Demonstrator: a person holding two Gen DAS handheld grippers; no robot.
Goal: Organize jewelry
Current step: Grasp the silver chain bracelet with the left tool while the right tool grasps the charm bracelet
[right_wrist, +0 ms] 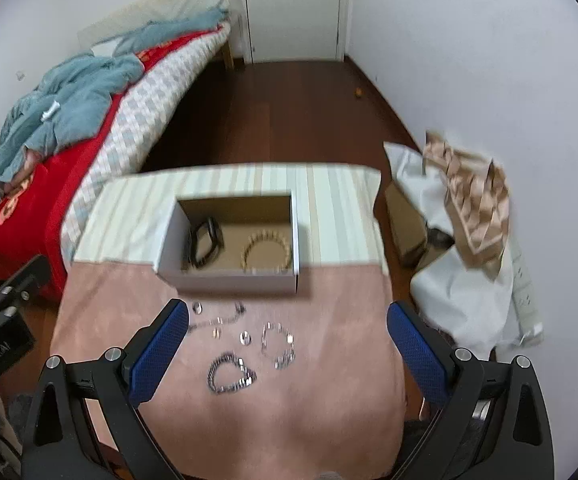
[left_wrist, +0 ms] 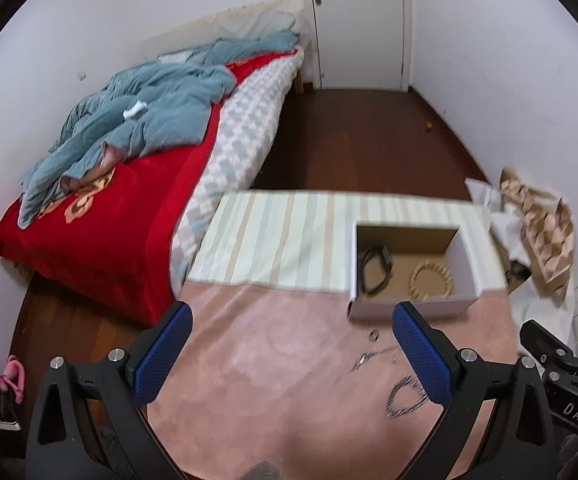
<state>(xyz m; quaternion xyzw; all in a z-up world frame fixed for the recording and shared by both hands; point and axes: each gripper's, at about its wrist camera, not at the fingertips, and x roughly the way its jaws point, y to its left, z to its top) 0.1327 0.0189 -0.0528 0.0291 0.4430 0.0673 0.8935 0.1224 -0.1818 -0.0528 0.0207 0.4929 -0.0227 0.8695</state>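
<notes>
An open cardboard box (right_wrist: 229, 276) (left_wrist: 413, 308) stands on the pink cloth and holds a black bracelet (right_wrist: 205, 246) (left_wrist: 375, 270) and a gold beaded bracelet (right_wrist: 267, 254) (left_wrist: 431, 282). In front of it on the cloth lie a dark beaded bracelet (right_wrist: 231, 374) (left_wrist: 405, 396), a silver bracelet (right_wrist: 277, 344), a thin chain (right_wrist: 217, 320) (left_wrist: 359, 362) and small rings (right_wrist: 245, 338) (left_wrist: 374, 335). My right gripper (right_wrist: 287, 352) is open and empty above this jewelry. My left gripper (left_wrist: 293, 360) is open and empty over the cloth, left of the jewelry.
The pink cloth (right_wrist: 225, 420) covers a table with a striped cloth (right_wrist: 137, 208) behind. A bed with a red blanket (left_wrist: 101, 232) is to the left. A white bag and patterned paper (right_wrist: 469, 204) lie to the right by the wall. Dark wood floor lies beyond.
</notes>
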